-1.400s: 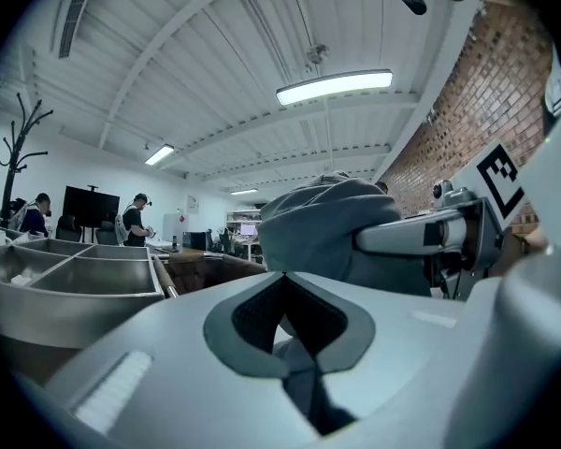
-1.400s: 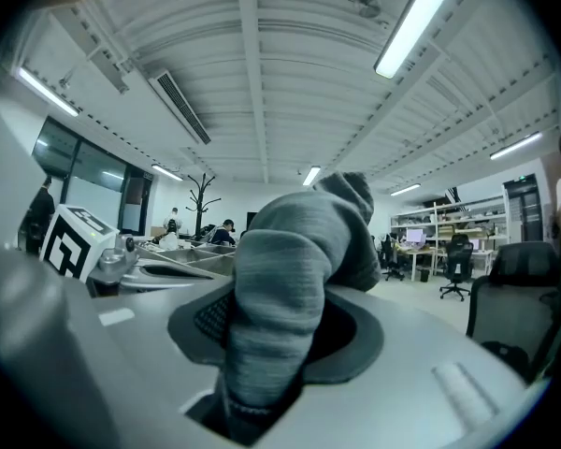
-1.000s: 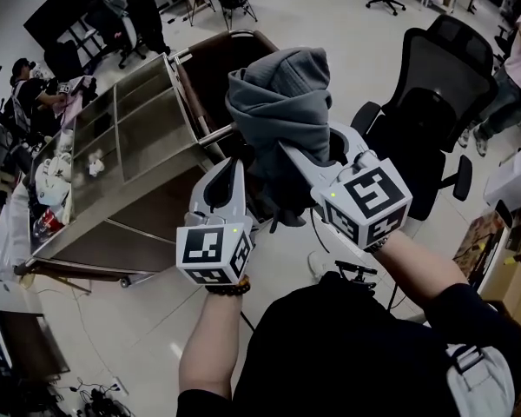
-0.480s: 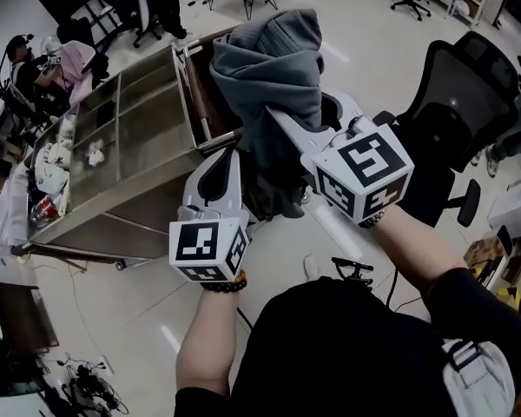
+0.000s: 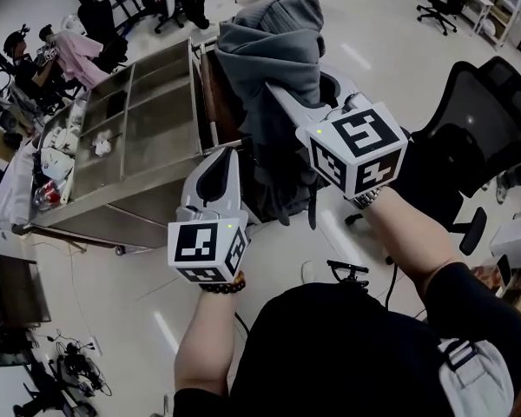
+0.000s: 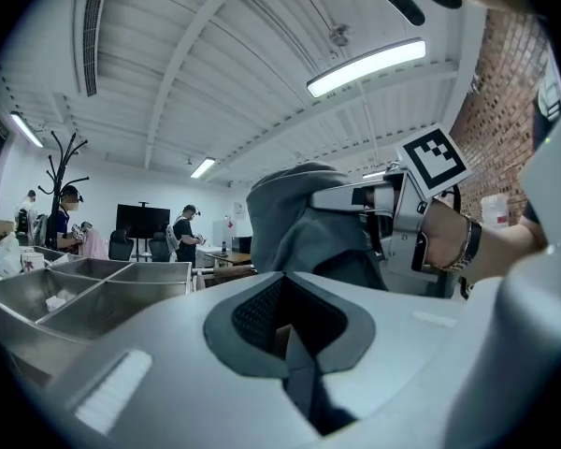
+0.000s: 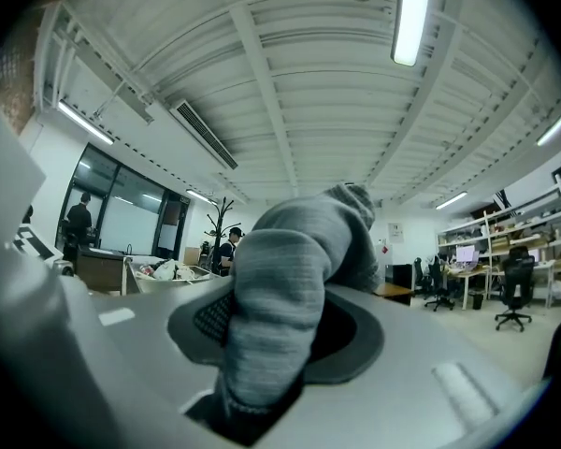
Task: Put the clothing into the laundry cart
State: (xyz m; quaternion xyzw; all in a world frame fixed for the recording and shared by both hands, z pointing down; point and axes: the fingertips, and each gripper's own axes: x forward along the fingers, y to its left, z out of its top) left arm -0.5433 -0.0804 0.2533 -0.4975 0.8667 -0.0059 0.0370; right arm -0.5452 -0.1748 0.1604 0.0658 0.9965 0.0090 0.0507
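Note:
A grey hoodie [image 5: 273, 50] hangs bunched and lifted high, with my right gripper [image 5: 285, 104] shut on a fold of it; the same grey cloth [image 7: 280, 279] fills that gripper's jaws in the right gripper view. Just behind and below the hoodie stands the laundry cart [image 5: 210, 89], with a brown lining and a metal rim, mostly hidden by the cloth. Lower left of the hoodie, my left gripper [image 5: 219, 156] points toward the cart. Its jaws [image 6: 285, 330] stand together with nothing seen between them. From there the hoodie [image 6: 294, 223] shows ahead.
A steel trolley with open compartments [image 5: 130, 133] stands left of the cart, with small items at its far end. A black office chair [image 5: 469, 120] is close on the right. People stand and sit at the back left [image 5: 65, 50]. Cables lie on the floor [image 5: 69, 372].
My right gripper has carried the hoodie higher and farther toward the cart. The left gripper has hardly moved. The view has swung a little to the left.

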